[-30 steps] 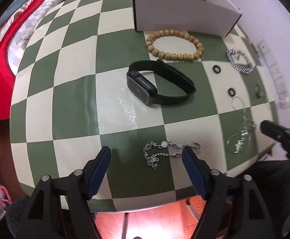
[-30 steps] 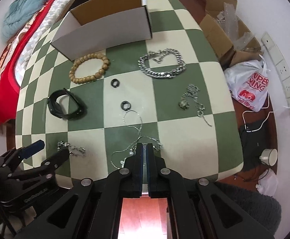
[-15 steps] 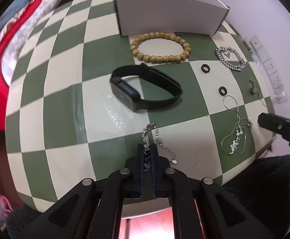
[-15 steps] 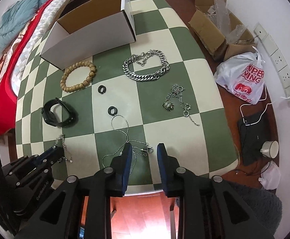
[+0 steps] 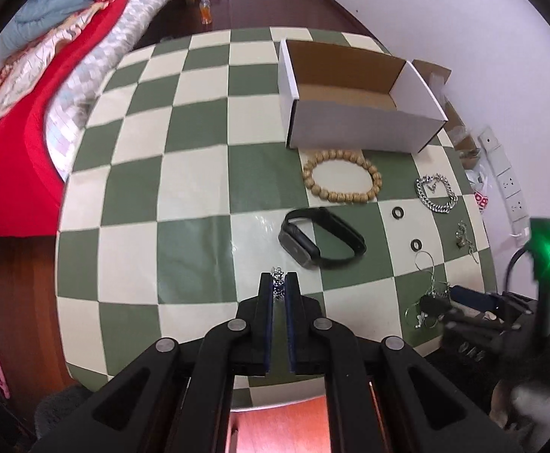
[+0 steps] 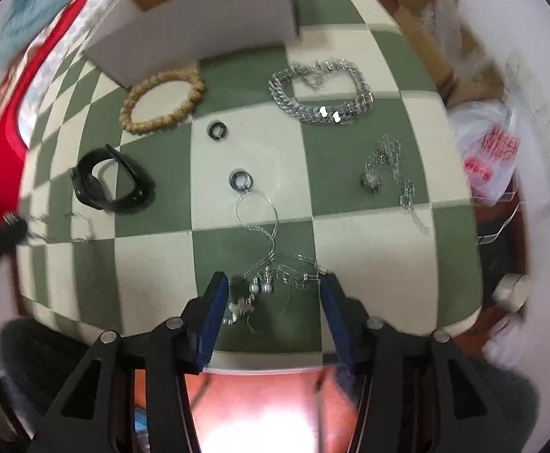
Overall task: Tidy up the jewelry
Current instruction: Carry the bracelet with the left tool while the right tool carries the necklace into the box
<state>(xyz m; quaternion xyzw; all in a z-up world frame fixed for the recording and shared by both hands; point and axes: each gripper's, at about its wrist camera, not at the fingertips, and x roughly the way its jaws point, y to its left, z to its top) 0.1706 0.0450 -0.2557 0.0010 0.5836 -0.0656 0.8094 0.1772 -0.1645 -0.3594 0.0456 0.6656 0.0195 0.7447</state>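
Observation:
My left gripper (image 5: 278, 279) is shut on a thin silver bracelet (image 5: 277, 281) and holds it above the checkered table (image 5: 199, 188); the bracelet's chain trails in the right wrist view (image 6: 67, 228). My right gripper (image 6: 273, 288) is open, its fingers either side of a tangled silver pearl necklace (image 6: 271, 264) near the table's front edge. On the table lie a black smartwatch (image 5: 320, 241), a wooden bead bracelet (image 5: 341, 181), a thick silver chain (image 6: 322, 90), two dark rings (image 6: 217, 130) (image 6: 240, 180) and a small silver chain (image 6: 388, 173). An open white cardboard box (image 5: 362, 109) stands behind them.
A bed with red and blue bedding (image 5: 29, 87) lies left of the table. Cardboard boxes (image 6: 437, 26) and a plastic bag (image 6: 490, 151) are on the floor to the right. A wall socket strip (image 5: 505, 181) is on the right wall.
My left gripper closed on the silver bracelet and lifted it up and back from the table. My right gripper opened and came down around the pearl necklace.

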